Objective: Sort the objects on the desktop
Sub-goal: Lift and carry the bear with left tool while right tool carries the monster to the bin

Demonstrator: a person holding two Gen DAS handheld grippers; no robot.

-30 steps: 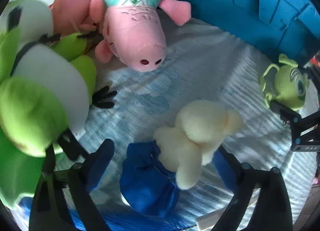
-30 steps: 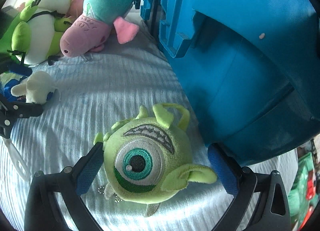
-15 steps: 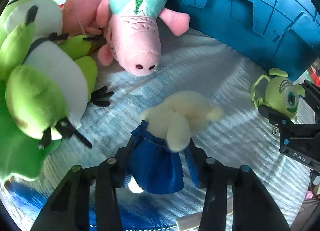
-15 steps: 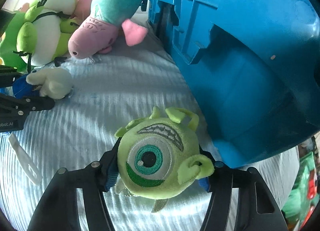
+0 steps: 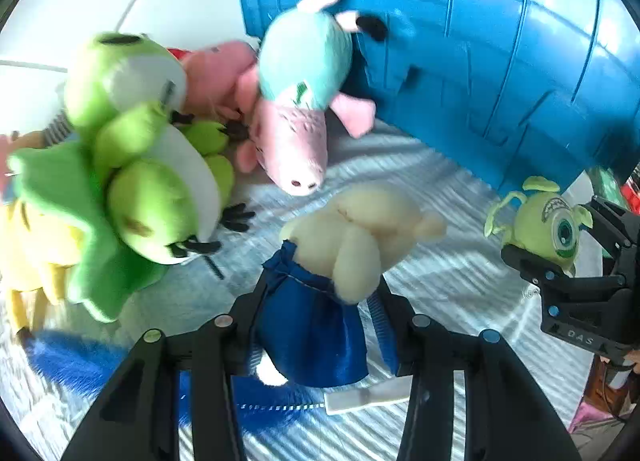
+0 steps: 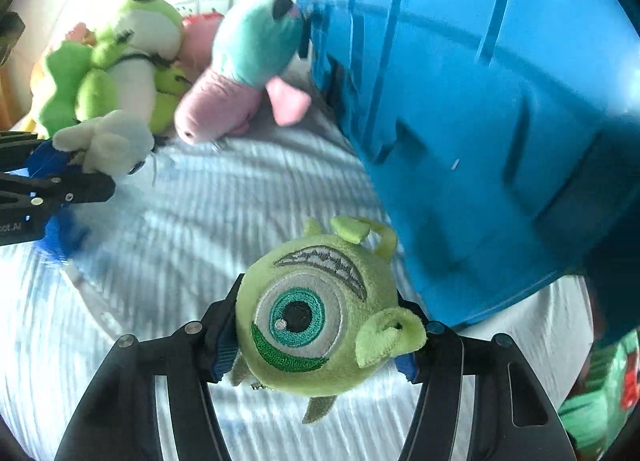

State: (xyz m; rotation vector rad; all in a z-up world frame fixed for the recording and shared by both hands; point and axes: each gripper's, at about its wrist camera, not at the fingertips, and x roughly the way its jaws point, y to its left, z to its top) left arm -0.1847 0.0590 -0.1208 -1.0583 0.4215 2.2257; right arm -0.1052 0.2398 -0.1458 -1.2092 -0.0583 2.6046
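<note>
The left gripper (image 5: 320,325) reaches forward and slightly downward over the white ribbed cloth (image 5: 452,281), its two black fingers closed on the blue satin skirt of a cream plush doll (image 5: 352,237); the doll's long axis runs away from the camera, cream body and limbs leading, skirt hem toward the fingers, and it looks lifted off the cloth, though the blur makes that hard to confirm. The right gripper (image 6: 316,341) is held low and level, pointing toward the foot of the big blue plastic bin (image 6: 480,101), and clamps a round green one-eyed monster plush (image 6: 316,317) from both sides — the embroidered eye faces back at the camera, the toothy mouth sits above it, the horns and hanging loop point toward the bin, so the toy is tipped onto its back. In the left wrist view the same toy shows at the right edge, eye turned sideways, pinched in the other tool, whose black body carries the letters "DAS". In the right wrist view the left tool's body shows a cut-off "ot.AI". Behind the doll lie a pink pig plush in a teal shirt (image 5: 296,101), snout toward the camera, legs against the bin, and a green-and-white frog plush (image 5: 148,149) leaning beside it.
</note>
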